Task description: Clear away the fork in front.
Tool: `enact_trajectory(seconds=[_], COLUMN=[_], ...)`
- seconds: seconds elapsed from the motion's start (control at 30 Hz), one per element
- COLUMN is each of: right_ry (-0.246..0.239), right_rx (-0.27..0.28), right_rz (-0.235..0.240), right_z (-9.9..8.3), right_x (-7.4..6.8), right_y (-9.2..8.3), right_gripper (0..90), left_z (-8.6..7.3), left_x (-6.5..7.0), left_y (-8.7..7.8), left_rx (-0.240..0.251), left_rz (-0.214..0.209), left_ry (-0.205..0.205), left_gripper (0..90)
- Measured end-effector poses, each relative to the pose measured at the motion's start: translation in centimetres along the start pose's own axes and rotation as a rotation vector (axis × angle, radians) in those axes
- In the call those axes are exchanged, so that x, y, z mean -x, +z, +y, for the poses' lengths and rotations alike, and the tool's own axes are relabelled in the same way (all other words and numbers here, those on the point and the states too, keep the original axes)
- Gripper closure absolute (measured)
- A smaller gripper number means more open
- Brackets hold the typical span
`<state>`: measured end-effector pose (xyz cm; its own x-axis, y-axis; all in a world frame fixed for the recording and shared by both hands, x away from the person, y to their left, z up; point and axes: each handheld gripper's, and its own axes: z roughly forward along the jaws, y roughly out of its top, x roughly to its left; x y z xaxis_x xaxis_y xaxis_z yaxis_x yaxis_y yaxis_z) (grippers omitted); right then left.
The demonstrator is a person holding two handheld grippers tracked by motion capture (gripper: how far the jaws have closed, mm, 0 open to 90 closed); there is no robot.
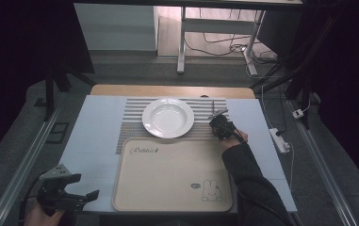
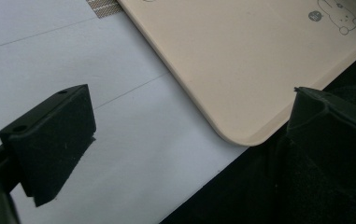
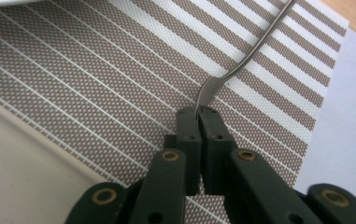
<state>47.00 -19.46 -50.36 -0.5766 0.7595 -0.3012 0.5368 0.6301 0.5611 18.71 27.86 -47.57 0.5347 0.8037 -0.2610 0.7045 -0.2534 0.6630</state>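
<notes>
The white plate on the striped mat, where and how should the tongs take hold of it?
Grip the white plate by its wide flat rim, at the left edge, coming in low from the left side. The rim is broad and thin, so one tong can go over it and one under. The left tongs are open and free; the right tongs already hold a utensil.

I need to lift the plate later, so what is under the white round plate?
The white round plate rests on a brown-and-white striped woven placemat, its near rim overlapping the beige plastic tray. Anything directly beneath the plate is covered.
</notes>
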Motion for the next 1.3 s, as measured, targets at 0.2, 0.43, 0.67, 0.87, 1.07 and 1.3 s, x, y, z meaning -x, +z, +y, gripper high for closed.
enact_trajectory(seconds=[0.2, 0.43, 0.67, 0.87, 1.07, 1.3], right_ry=[0.049, 0.090, 0.105, 0.091, 0.072, 0.052], right_rx=[-0.008, 0.015, 0.055, 0.094, 0.128, 0.174], right_rz=[0.019, 0.037, 0.046, 0.076, 0.116, 0.187], right_z=[-0.1, 0.0, -0.2, -0.3, -0.8, -1.6], right_x=[0.4, 0.7, 1.0, 0.9, 0.5, -0.5], right_y=[0.0, -0.6, -1.7, -3.5, -5.4, -8.0], right_gripper=[89.2, 89.6, 89.7, 89.7, 89.7, 89.6], left_z=[0.0, -0.1, -0.1, -0.2, 0.0, 0.2], left_x=[0.0, -0.2, -0.2, 0.0, 0.1, 0.1], left_y=[0.0, -0.2, -0.3, -0.4, -0.4, -0.4], left_rx=[-0.001, 0.015, 0.028, 0.047, 0.065, 0.069], left_rz=[0.001, -0.011, -0.018, -0.033, -0.055, -0.092], left_ry=[0.001, -0.008, -0.007, 0.009, 0.030, 0.056], left_gripper=[1.7, 1.3, 0.2, 0.0, 0.0, 0.0])
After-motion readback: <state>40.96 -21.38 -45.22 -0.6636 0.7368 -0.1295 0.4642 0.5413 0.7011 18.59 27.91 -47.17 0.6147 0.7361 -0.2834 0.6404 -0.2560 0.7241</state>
